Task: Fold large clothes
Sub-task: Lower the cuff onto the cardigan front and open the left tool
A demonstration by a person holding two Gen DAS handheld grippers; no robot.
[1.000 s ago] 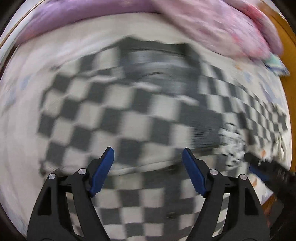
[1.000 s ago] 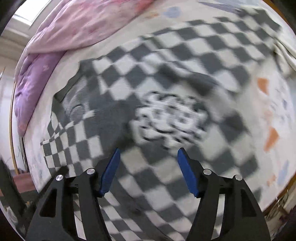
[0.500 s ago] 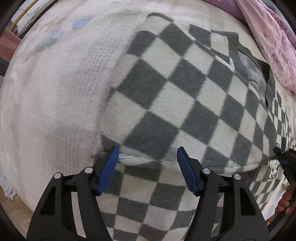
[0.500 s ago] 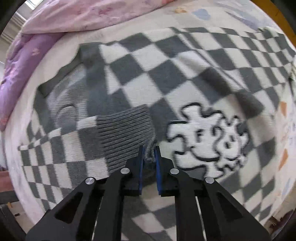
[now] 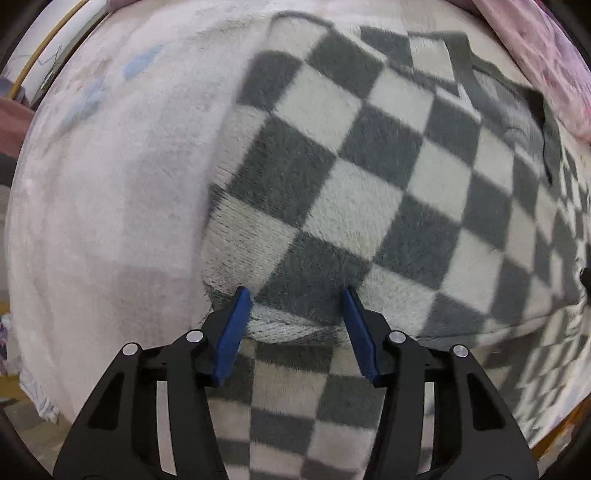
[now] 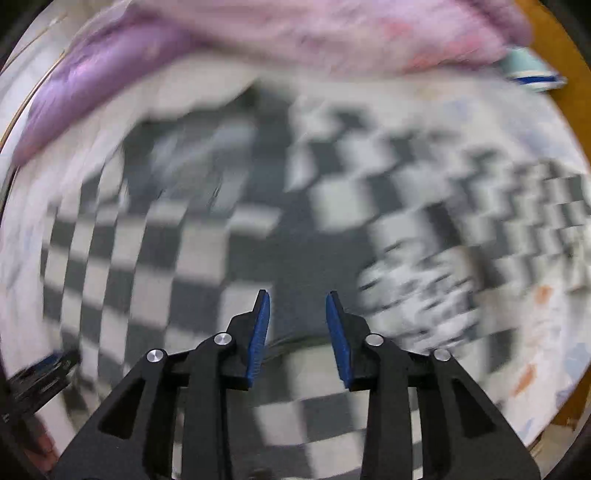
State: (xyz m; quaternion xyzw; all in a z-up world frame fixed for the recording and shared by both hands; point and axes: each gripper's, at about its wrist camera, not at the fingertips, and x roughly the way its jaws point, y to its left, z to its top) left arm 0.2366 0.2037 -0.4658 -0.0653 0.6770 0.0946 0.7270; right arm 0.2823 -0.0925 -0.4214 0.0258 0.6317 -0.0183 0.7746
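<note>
Left gripper (image 5: 293, 308) points down at a grey-and-white checked sweater (image 5: 369, 184) lying flat on a pale fleece blanket (image 5: 110, 184) on a bed. Its jaws stand about half open and have just been closing. A folded edge of the sweater, with a ribbed band showing, sits between the blue pads (image 5: 232, 332); the tips dent the fabric, but whether the pads press on it I cannot tell. The folded part spreads far and right from the jaws; more checked cloth lies near, under the gripper. The dark neckline (image 5: 543, 122) is at far right, so the long axis runs roughly from near left to far right in this view.

Right gripper (image 6: 297, 306): this view is heavily blurred. Jaws narrow, a clear gap between them, and they have just been opening; nothing is gripped. The sweater (image 6: 184, 266) lies below and beyond the tips, with a white cartoon patch (image 6: 417, 291) just right of the jaws. A pink and purple quilt (image 6: 295, 33) is bunched along the far edge of the bed.
</note>
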